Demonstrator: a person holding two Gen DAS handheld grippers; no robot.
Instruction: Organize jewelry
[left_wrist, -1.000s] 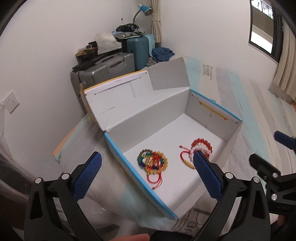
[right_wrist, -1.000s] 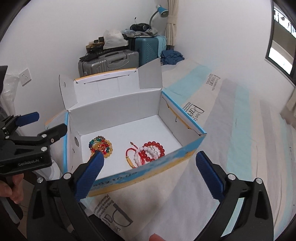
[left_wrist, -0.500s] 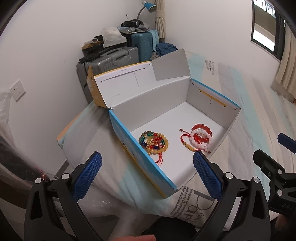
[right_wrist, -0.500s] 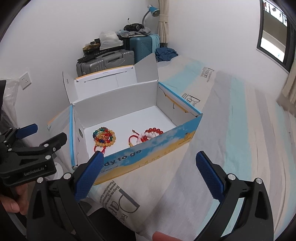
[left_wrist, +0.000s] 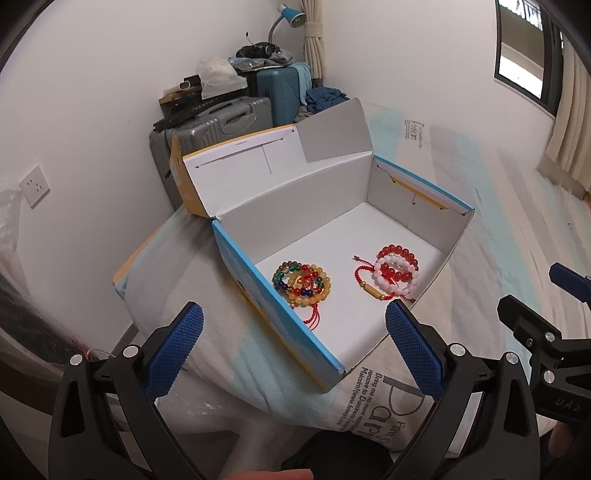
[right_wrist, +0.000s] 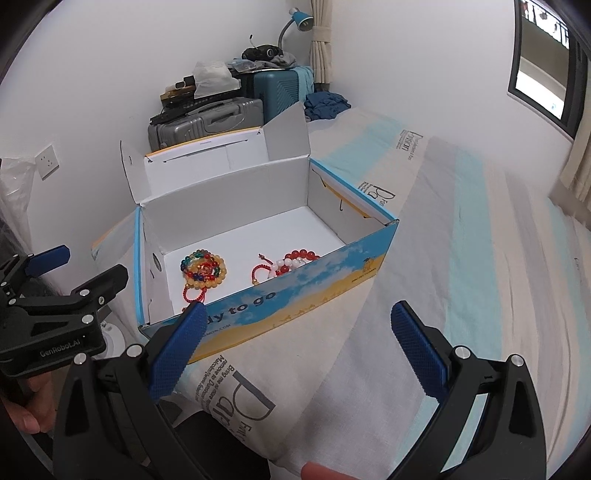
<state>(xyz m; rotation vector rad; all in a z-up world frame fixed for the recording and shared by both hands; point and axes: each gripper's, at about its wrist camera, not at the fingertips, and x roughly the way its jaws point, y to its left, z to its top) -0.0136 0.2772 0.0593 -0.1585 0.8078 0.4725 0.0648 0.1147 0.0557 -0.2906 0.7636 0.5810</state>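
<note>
An open cardboard box (left_wrist: 258, 218) with a blue and yellow printed outside sits on the bed (right_wrist: 461, 258), filling the middle of both views, its lid flaps folded back toward the suitcases (left_wrist: 207, 125) at the upper centre of the frame. On the box's white floor lie two heaps of jewelry, apart from each other: a multicoloured bead bracelet bundle (left_wrist: 301, 282) with a red cord at centre left, and a red and white bead bracelet bundle (left_wrist: 395, 267) with a red cord at centre right. The left claw (left_wrist: 291, 345) hangs open and empty at the bottom of its view, above the box's near corner. The right claw (right_wrist: 297, 341) is likewise spread wide and holds nothing, low in its frame before the box's printed front wall.
</note>
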